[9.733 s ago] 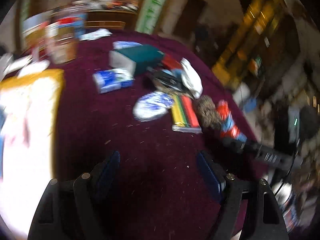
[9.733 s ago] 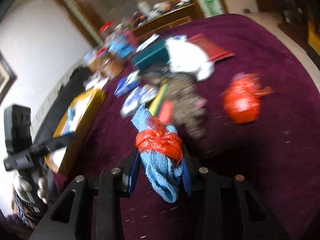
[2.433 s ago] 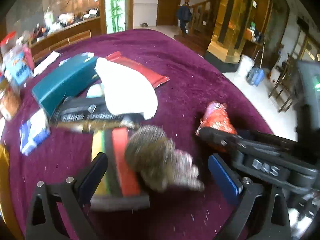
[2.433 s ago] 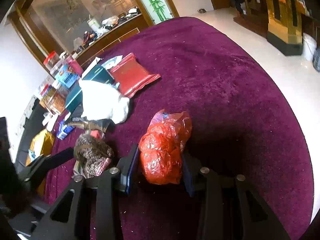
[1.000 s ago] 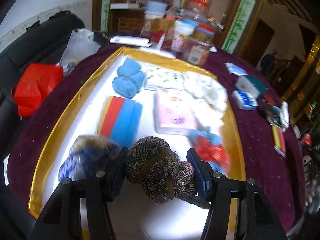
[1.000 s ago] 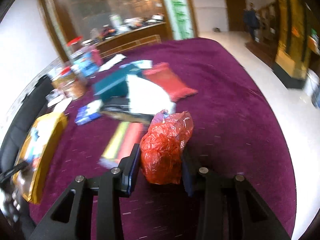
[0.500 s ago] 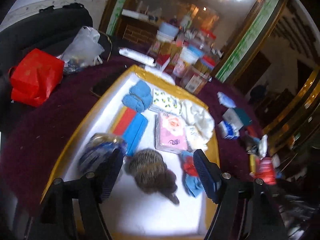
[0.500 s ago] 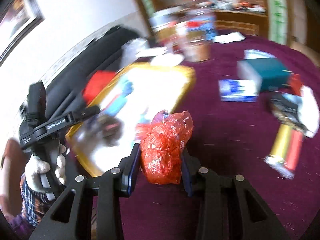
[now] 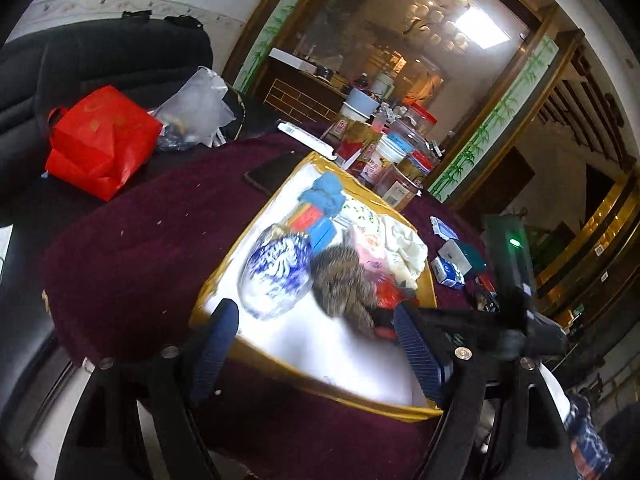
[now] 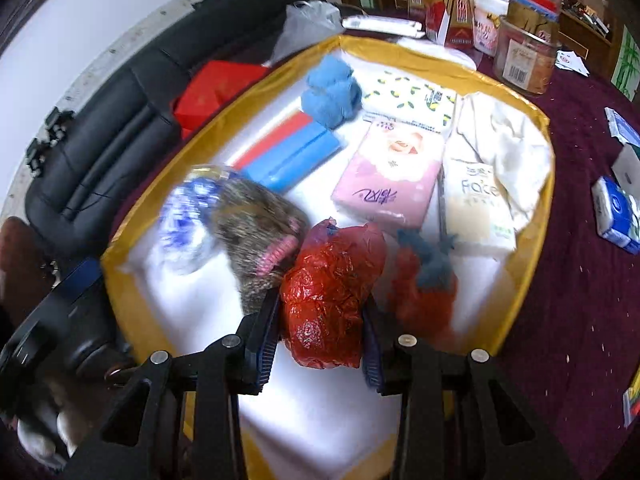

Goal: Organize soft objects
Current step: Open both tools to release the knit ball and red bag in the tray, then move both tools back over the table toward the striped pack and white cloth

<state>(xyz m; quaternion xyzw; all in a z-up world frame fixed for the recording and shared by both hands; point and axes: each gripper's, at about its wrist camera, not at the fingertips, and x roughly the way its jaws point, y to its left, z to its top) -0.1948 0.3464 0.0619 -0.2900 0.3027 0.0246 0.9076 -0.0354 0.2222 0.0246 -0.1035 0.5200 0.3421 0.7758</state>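
A gold-rimmed tray (image 10: 404, 54) with a white floor holds soft things: a brown knitted bundle (image 10: 256, 220), a blue-and-white bag (image 10: 182, 216), blue cloth (image 10: 330, 94) and tissue packs (image 10: 390, 172). My right gripper (image 10: 320, 326) is shut on a crumpled red plastic bag (image 10: 326, 292), held over the tray's near part. My left gripper (image 9: 312, 344) is open and empty, drawn back over the tray's near rim (image 9: 320, 384). The knitted bundle (image 9: 340, 276) lies free in the tray beyond it.
The tray sits on a maroon tablecloth (image 9: 140, 248). Jars and boxes (image 10: 520, 52) stand behind the tray. A red paper bag (image 9: 100, 144) lies on a black sofa to the left. Blue tissue packs (image 10: 618, 216) lie on the cloth to the right.
My left gripper has pulled back from the knitted bundle, which stays in the tray. My right gripper has carried the red bag from over the tablecloth to over the tray.
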